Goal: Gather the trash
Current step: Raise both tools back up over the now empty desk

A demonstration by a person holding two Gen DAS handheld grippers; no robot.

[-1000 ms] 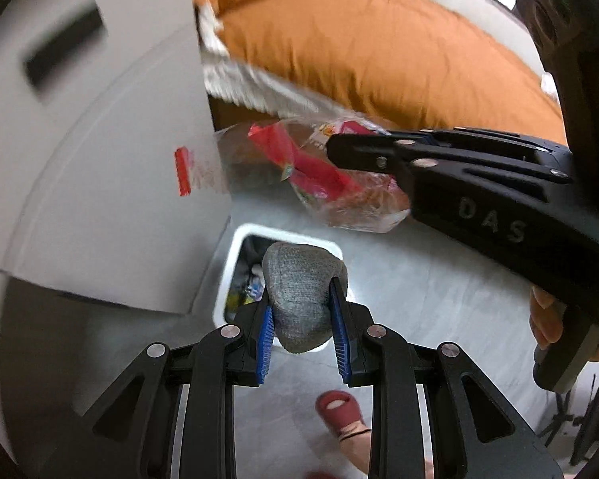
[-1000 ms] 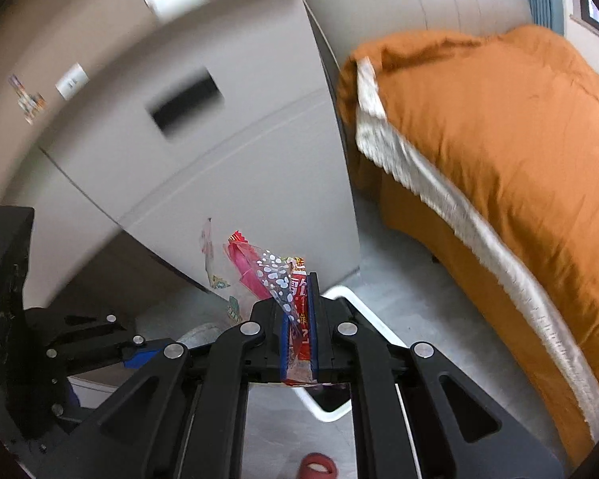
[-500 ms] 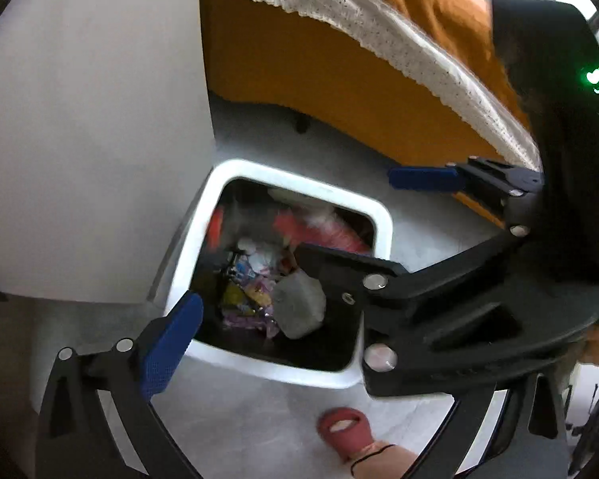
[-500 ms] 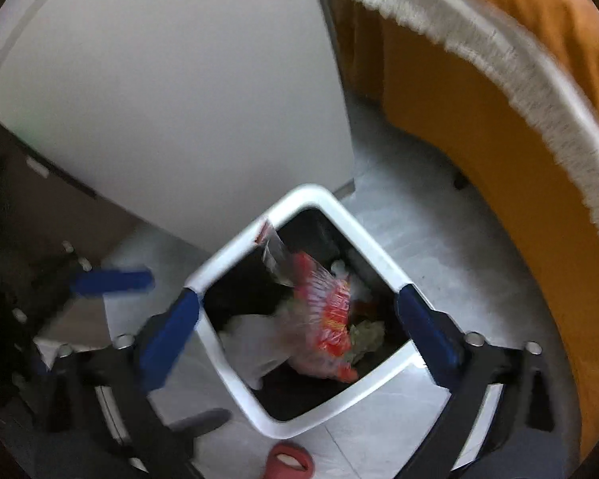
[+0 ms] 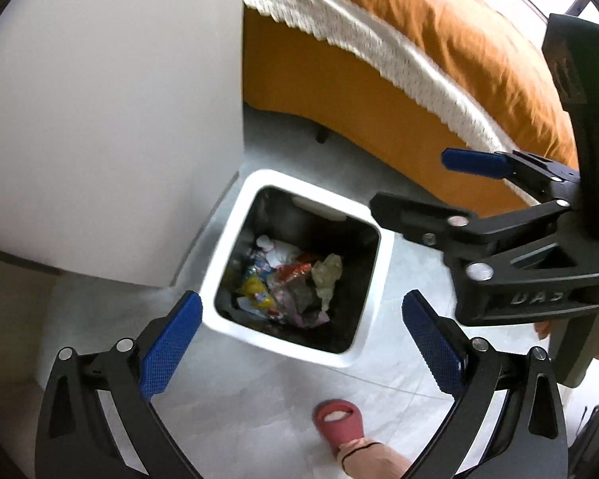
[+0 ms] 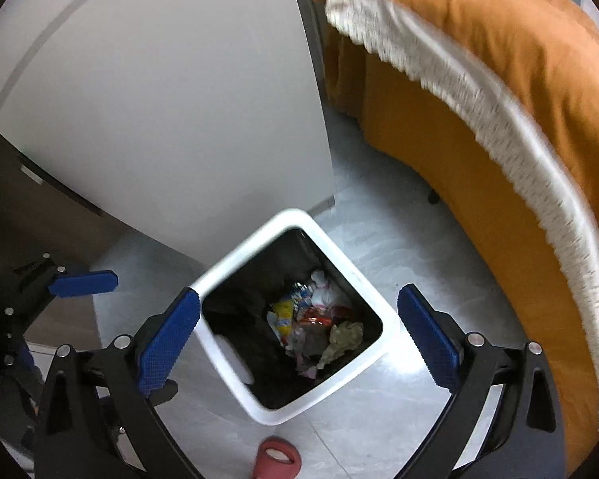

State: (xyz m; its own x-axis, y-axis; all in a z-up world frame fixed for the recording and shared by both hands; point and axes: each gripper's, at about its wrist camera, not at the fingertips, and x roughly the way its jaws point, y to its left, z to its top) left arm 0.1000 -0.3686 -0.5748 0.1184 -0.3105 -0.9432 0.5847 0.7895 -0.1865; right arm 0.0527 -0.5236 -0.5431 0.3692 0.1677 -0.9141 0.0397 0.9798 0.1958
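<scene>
A white square trash bin (image 5: 227, 247) with a black inside stands on the grey floor, holding mixed trash (image 5: 287, 283): coloured wrappers, white paper and a crumpled grey wad. It also shows in the right wrist view (image 6: 239, 255) with the same trash (image 6: 315, 327). My left gripper (image 5: 299, 335) is open and empty above the bin's near rim. My right gripper (image 6: 297, 335) is open and empty over the bin; it also shows at the right of the left wrist view (image 5: 439, 183).
A white cabinet (image 5: 112, 111) stands right behind the bin on the left. A bed with an orange cover and white lace trim (image 5: 419, 52) runs along the right. A foot in a red slipper (image 5: 339, 427) is on the floor near the bin.
Both grippers tipped down over the bin and opened. The grey wad left my left gripper and the red-and-clear wrapper left my right gripper; both now lie in the bin.
</scene>
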